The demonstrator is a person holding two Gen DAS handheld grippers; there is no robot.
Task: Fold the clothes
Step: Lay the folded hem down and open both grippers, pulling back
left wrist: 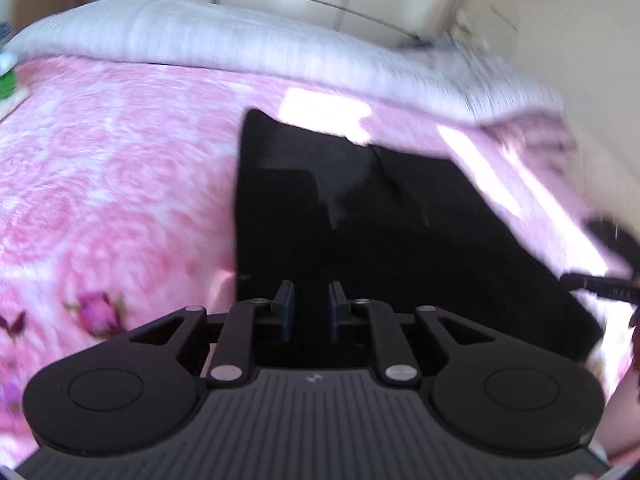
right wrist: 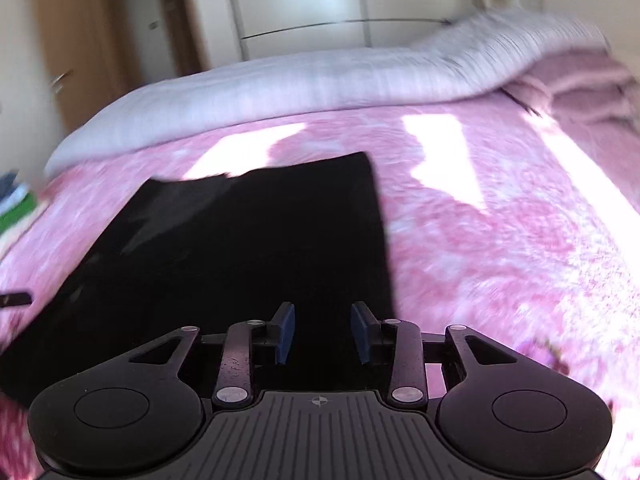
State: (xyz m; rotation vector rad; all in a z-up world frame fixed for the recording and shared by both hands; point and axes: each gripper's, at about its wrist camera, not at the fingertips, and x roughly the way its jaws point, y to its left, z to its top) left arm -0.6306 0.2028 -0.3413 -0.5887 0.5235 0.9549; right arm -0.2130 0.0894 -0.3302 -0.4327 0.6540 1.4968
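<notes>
A black garment (left wrist: 400, 232) lies flat on a pink flowered bedspread (left wrist: 112, 184). In the left wrist view my left gripper (left wrist: 311, 308) hovers over the garment's near left edge, jaws a little apart and empty. In the right wrist view the same garment (right wrist: 240, 240) fills the centre left, and my right gripper (right wrist: 322, 332) is over its near right edge, jaws open and empty. The right gripper's dark tip shows at the right edge of the left wrist view (left wrist: 600, 284). Both views are motion-blurred.
A pale grey quilt (left wrist: 240, 44) is rolled along the far side of the bed, with white wardrobe doors (right wrist: 304, 8) behind. A folded pink blanket (right wrist: 588, 88) lies at the far right. Green and white items (left wrist: 8, 84) sit at the bed's left edge.
</notes>
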